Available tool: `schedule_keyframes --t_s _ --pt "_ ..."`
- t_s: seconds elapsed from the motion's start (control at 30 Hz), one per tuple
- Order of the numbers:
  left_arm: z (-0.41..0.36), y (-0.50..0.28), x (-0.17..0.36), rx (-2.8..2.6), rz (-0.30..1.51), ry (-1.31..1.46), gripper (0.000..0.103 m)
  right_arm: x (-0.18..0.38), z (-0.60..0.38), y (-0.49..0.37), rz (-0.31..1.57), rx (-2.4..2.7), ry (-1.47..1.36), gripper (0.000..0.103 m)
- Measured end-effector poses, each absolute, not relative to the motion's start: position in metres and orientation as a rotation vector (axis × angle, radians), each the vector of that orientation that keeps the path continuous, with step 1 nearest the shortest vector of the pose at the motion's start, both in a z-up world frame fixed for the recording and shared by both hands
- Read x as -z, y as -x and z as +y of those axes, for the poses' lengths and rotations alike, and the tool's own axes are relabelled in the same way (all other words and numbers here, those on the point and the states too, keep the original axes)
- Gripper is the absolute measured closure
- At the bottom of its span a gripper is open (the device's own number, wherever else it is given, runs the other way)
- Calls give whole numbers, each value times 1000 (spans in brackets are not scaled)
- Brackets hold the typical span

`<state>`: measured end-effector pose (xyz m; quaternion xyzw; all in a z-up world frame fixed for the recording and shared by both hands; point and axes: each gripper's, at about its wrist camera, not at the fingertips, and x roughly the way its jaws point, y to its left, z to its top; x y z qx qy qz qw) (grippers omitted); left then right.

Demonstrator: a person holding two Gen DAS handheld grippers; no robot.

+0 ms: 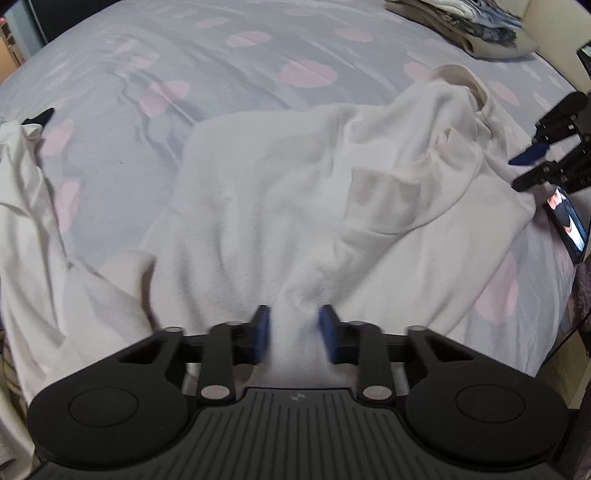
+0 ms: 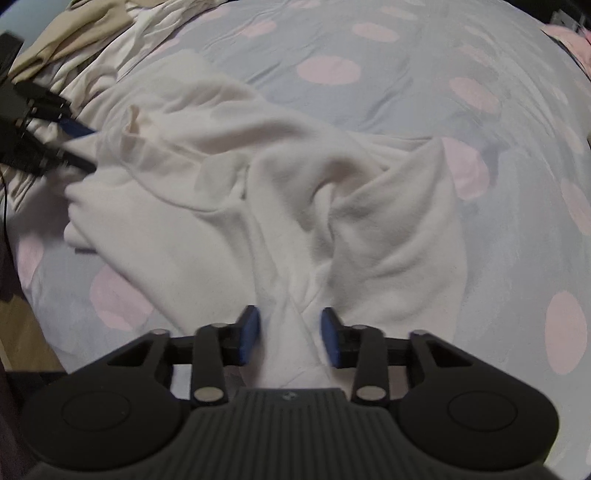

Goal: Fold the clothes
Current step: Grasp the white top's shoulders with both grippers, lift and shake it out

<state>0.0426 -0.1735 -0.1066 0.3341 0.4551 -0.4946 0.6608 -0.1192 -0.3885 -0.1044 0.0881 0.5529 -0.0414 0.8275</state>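
A white t-shirt with a chest pocket (image 1: pixel 288 192) lies crumpled on the bed, collar toward the far right. My left gripper (image 1: pixel 293 334) is shut on a bunched fold of the shirt's near edge. My right gripper (image 2: pixel 290 338) is shut on another bunched fold of the same shirt (image 2: pixel 295 206). Each gripper shows in the other's view: the right one at the shirt's right side (image 1: pixel 532 162), the left one at the shirt's left side (image 2: pixel 79 147). The fabric stretches in ridges from both grips.
The bedsheet (image 1: pixel 229 74) is grey-blue with pink dots. Another white garment (image 1: pixel 29 221) lies at the left. A pile of folded clothes (image 1: pixel 461 18) sits at the far right corner. A phone with a lit screen (image 1: pixel 569 221) lies at the bed's right edge.
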Motion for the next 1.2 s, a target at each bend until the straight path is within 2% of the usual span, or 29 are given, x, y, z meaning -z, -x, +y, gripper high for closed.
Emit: schedule_keyframes --t_s 0.07,0.13,0.3,0.47,0.53,0.73,0.87,1.07,1.2 --pt "-173 -39 101 1110 1028 -765 93 102 -385 121 1173 79 -179 86" --pt "-174 -35 94 1104 1020 -773 97 99 -382 123 1167 83 -173 88" --pt "-161 -37 61 1070 938 -669 98 76 -385 134 1096 145 -176 90" --pt "-154 -36 12 1059 827 -597 98 13 -383 141 925 268 -111 91" --pt "-153 -37 -18 1048 780 -563 98 -14 -381 142 856 318 -78 97" --pt "-144 -24 -129 1004 509 -486 99 -96 -376 148 645 463 20 98" --pt "-128 -3 -208 993 312 -428 99 -170 -355 159 460 557 127 98" --pt "-91 45 -290 989 69 -362 99 -263 -319 201 188 659 176 98" --pt "-59 82 -331 992 -79 -294 99 -301 -284 235 34 687 220 99"
